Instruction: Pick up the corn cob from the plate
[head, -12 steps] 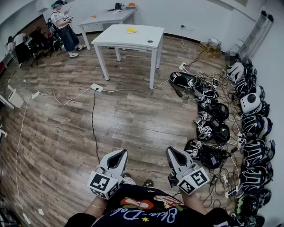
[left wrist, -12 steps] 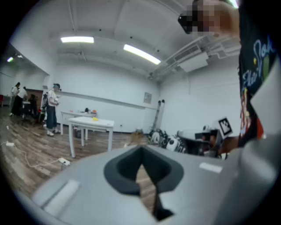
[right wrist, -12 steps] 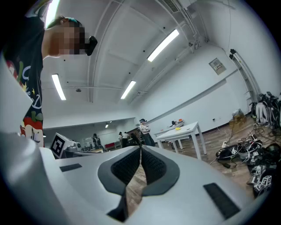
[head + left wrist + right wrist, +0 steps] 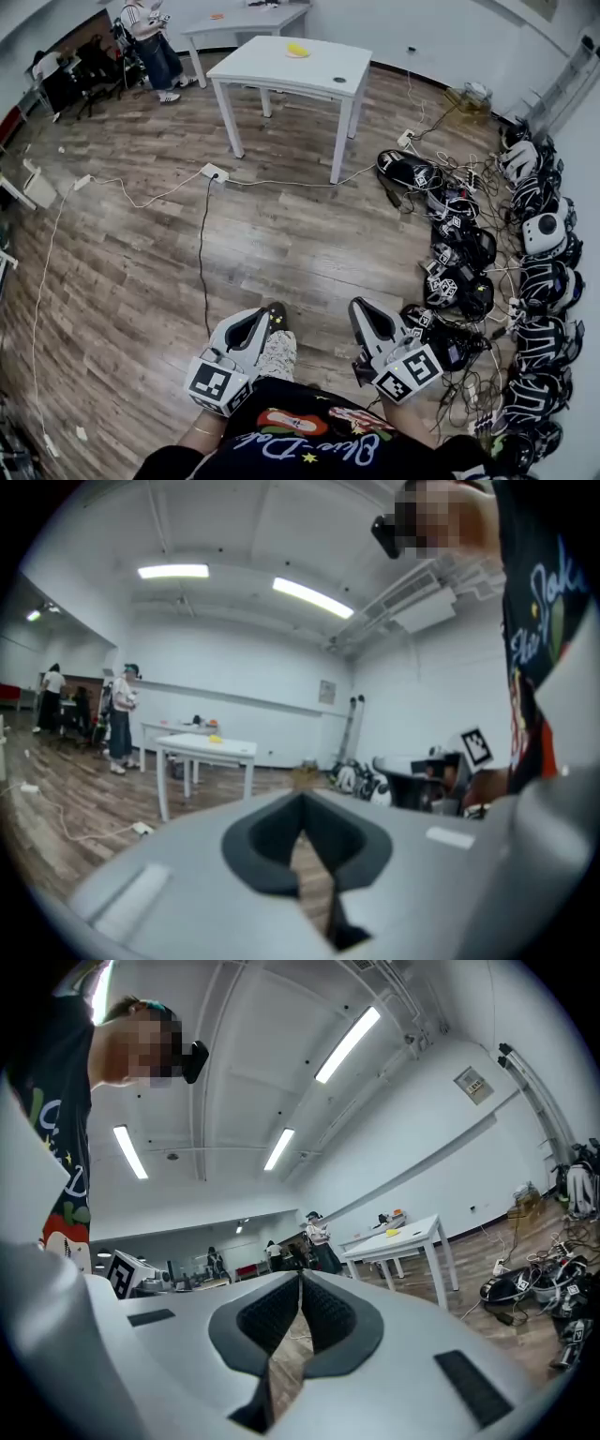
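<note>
Yellow blob (image 4: 298, 50), too small to identify, sits on the far white worktop (image 4: 323, 73) at twelve o'clock. The left gripper (image 4: 261, 321) and right gripper (image 4: 361, 314) both have their jaws closed and empty.

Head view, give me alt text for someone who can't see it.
The left gripper and right gripper, both shut and empty, are held low over a wooden floor, pointing toward a distant white table with a yellow item on it. Headsets lie along the floor's right side.
</note>
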A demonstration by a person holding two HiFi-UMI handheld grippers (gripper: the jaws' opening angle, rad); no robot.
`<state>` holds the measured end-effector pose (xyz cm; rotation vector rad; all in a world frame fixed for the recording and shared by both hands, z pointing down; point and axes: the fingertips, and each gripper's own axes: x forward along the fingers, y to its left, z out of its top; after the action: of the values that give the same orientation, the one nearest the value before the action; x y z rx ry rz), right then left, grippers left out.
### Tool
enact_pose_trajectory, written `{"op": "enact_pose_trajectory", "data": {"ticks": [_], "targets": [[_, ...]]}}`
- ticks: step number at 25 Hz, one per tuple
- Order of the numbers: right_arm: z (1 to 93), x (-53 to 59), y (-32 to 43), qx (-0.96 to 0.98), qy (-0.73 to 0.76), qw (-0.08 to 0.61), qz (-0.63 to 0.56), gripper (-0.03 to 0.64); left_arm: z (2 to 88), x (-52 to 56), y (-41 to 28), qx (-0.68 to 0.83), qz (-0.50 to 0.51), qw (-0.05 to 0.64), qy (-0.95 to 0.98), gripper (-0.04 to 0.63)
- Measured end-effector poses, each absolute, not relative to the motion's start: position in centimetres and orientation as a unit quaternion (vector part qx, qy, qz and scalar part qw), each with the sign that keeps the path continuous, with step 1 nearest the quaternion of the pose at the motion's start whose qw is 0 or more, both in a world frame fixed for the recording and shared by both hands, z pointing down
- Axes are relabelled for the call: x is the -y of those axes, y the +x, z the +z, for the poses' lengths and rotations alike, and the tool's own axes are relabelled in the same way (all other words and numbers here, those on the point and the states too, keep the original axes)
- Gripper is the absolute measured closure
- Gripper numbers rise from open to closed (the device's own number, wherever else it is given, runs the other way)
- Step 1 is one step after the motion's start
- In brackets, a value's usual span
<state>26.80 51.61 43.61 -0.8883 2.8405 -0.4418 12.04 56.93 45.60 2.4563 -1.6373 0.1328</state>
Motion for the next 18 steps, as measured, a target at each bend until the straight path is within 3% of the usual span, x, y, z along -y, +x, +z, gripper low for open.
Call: {"op": "enact_pose_trajectory", "data": {"ticks": [9,18], "targets": [[42.4,-35.8,21.6,-0.924,-0.344,0.072,-0.147,0.597,42.4,-38.9,7.6,0.489,0.06,0.019,0.87,0.598],[39.1,-19.1,12.1,-0.92,-0.356,0.106,-0.128,0.597,42.2,-24.0,-3.7,0.517,0.031,0.032,0.855,0.598]]}}
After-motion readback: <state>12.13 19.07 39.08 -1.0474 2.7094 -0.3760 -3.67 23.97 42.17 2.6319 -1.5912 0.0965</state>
